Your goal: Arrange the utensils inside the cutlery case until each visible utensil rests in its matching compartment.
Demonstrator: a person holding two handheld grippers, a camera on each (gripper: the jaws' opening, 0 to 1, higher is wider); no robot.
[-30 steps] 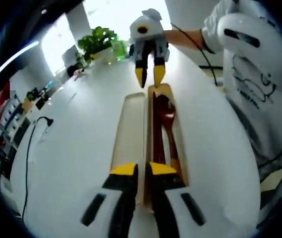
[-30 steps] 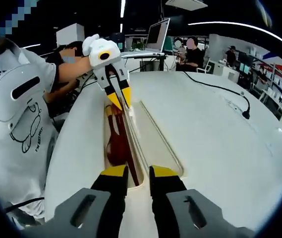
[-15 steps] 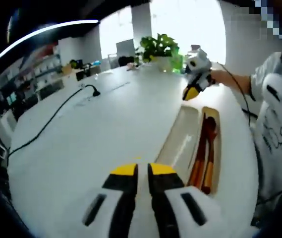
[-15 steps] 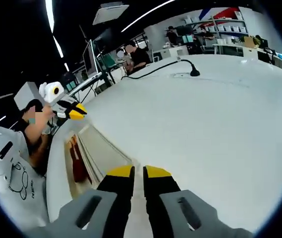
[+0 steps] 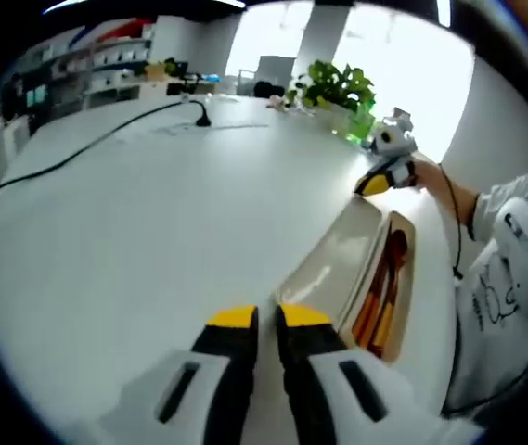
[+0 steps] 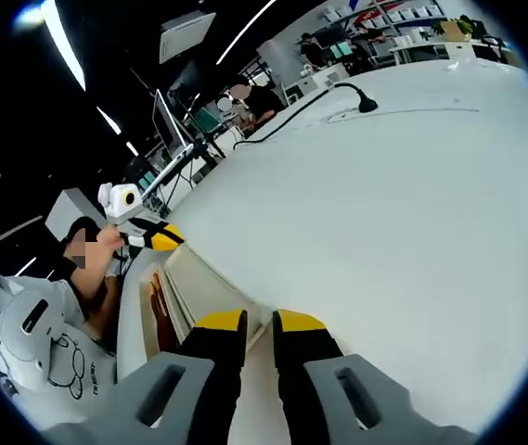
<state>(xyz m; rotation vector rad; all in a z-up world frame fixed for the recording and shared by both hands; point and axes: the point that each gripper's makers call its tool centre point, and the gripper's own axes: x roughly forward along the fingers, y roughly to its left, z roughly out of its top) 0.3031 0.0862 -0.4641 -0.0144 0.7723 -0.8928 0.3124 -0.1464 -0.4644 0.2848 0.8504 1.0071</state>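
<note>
now, lines from my seat:
left gripper (image 5: 262,318): jaws nearly together, nothing between them; over the white table (image 5: 134,213)
right gripper (image 6: 248,323): jaws close together, empty
cutlery case (image 5: 352,269): on the table by my left jaws; dark red utensils (image 5: 389,283) lie in its far compartment; near compartment bare

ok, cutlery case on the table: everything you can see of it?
The cutlery case is a long, shallow, cream tray with rounded ends, split lengthwise into two narrow compartments. It lies flat on the white table near the edge by the person. The compartment nearer the person holds dark reddish-brown wooden utensils, seemingly a spoon and chopsticks; the other looks empty. The left gripper and right gripper are clear of it.
</note>
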